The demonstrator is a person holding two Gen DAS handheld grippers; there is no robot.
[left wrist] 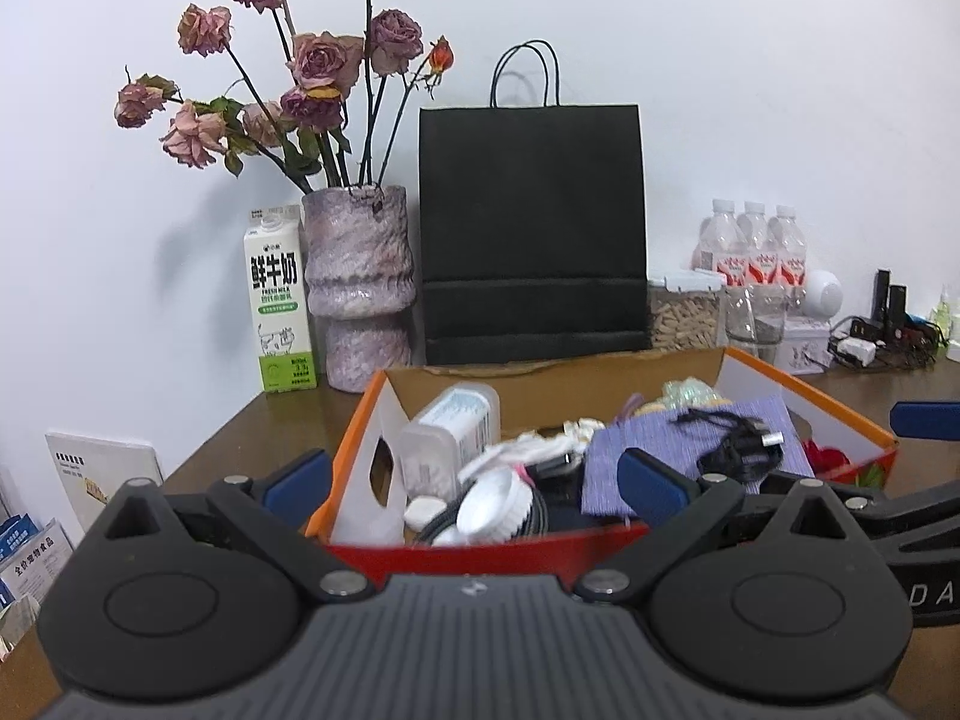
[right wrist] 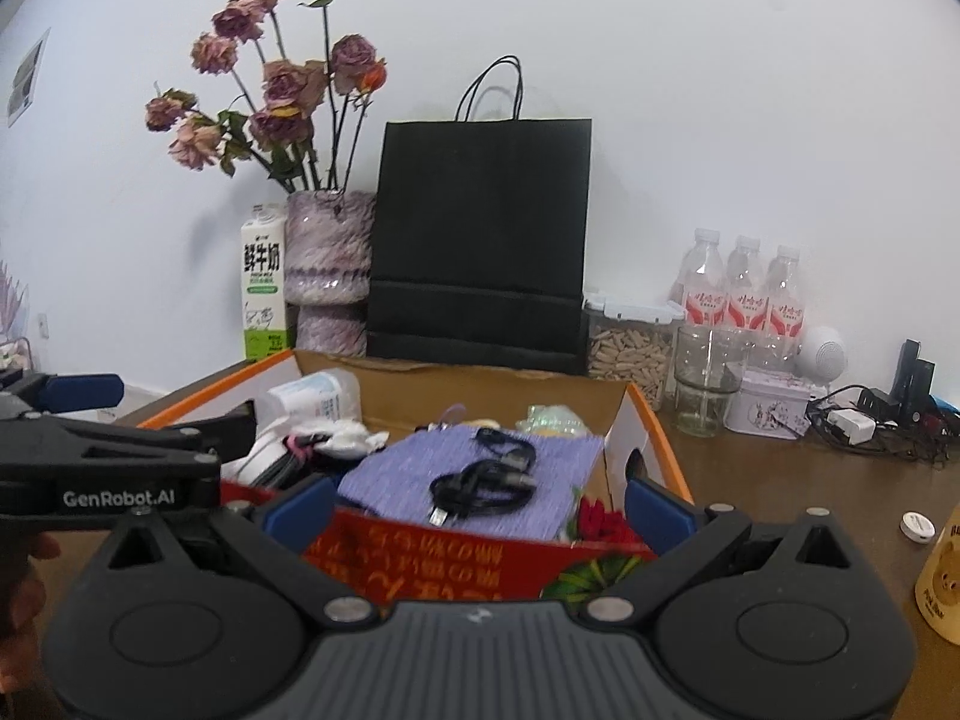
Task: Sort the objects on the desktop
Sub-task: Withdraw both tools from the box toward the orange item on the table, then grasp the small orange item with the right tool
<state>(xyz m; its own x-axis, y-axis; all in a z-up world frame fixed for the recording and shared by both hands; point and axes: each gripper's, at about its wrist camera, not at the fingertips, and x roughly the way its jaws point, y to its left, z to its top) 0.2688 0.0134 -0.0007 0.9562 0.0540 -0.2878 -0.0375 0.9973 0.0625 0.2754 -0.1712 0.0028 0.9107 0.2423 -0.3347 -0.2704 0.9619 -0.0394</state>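
An open cardboard box (left wrist: 804, 390) with orange rim and red front stands on the brown desk, and also shows in the right wrist view (right wrist: 468, 558). It holds a purple cloth (right wrist: 474, 474), a black cable (right wrist: 480, 483), a clear plastic case (left wrist: 450, 438), a white round item (left wrist: 498, 501) and a red item (right wrist: 600, 519). My left gripper (left wrist: 474, 480) is open and empty at the box's front left. My right gripper (right wrist: 477, 507) is open and empty at the front right. The left gripper also shows in the right wrist view (right wrist: 120, 420).
Behind the box stand a milk carton (left wrist: 279, 300), a vase of dried roses (left wrist: 360, 288), a black paper bag (left wrist: 531, 234), a pellet jar (right wrist: 630, 348), water bottles (right wrist: 744, 288), a glass (right wrist: 705, 384), a tin (right wrist: 771, 411) and chargers with cables (right wrist: 870, 420). A white disc (right wrist: 918, 523) lies right.
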